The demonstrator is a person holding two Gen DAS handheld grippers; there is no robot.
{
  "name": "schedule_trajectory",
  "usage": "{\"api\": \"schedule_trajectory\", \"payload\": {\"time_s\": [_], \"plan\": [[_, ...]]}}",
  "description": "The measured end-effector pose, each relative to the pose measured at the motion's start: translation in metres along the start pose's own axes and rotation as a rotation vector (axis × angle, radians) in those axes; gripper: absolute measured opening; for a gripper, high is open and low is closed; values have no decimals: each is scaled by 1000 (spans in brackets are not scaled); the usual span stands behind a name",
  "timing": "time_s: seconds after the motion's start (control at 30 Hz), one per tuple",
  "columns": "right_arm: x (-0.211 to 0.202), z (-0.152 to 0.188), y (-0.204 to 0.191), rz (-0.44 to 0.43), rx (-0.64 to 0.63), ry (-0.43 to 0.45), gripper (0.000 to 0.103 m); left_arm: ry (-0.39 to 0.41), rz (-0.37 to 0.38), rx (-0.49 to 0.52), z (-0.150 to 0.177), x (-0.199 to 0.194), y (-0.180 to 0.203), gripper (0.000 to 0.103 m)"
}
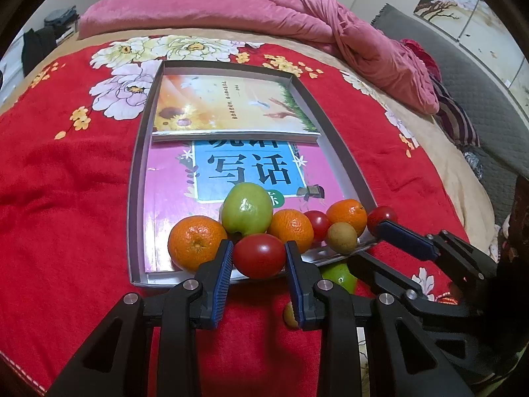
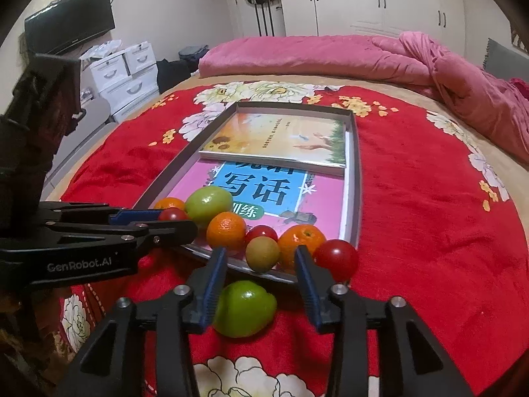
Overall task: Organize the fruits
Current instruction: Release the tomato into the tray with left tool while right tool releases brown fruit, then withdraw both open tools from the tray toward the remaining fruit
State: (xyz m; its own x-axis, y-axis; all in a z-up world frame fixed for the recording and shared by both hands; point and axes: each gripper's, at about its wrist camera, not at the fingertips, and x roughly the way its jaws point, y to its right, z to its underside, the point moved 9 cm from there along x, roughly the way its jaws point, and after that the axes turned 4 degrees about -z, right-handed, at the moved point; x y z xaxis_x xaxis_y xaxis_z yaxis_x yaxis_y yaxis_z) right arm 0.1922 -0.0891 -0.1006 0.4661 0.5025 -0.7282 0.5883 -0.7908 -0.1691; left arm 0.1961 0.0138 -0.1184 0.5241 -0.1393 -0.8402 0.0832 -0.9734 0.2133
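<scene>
A shallow grey tray [image 1: 137, 165] lies on the red flowered blanket with two books in it. At its near end sit three oranges [image 1: 196, 243], a green apple [image 1: 246, 208], a small tomato [image 1: 317, 223] and a kiwi [image 1: 342, 236]. My left gripper [image 1: 259, 264] is shut on a red tomato [image 1: 259, 256] just above the tray's near rim. My right gripper [image 2: 261, 281] stands open over a second green apple [image 2: 244, 307] on the blanket in front of the tray. Another red tomato [image 2: 337, 259] rests just right of its right finger, at the tray's corner.
A second kiwi [image 1: 291, 314] lies on the blanket under my left gripper. A rumpled pink quilt [image 2: 330, 53] covers the far side of the bed. White drawers [image 2: 125, 76] and a dark screen [image 2: 69, 23] stand off the bed's left edge.
</scene>
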Motion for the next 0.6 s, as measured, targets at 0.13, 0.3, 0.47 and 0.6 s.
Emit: {"api": "schedule_trajectory", "payload": {"time_s": [0.13,0.3,0.47,0.6], "plan": [[-6,4,0,-3,0,4,49,0,0,1,0,-1,0,34],[-8,8,0,-8,3,-4,49,3,-2,-3,0,-4,-2,35],[-11,6,1,-2,9,4,50,8,-1,-7,-1,-8,-4,44],[-15,4,3,-2,26,18,60,6,2,-10,0,-10,-4,46]]}}
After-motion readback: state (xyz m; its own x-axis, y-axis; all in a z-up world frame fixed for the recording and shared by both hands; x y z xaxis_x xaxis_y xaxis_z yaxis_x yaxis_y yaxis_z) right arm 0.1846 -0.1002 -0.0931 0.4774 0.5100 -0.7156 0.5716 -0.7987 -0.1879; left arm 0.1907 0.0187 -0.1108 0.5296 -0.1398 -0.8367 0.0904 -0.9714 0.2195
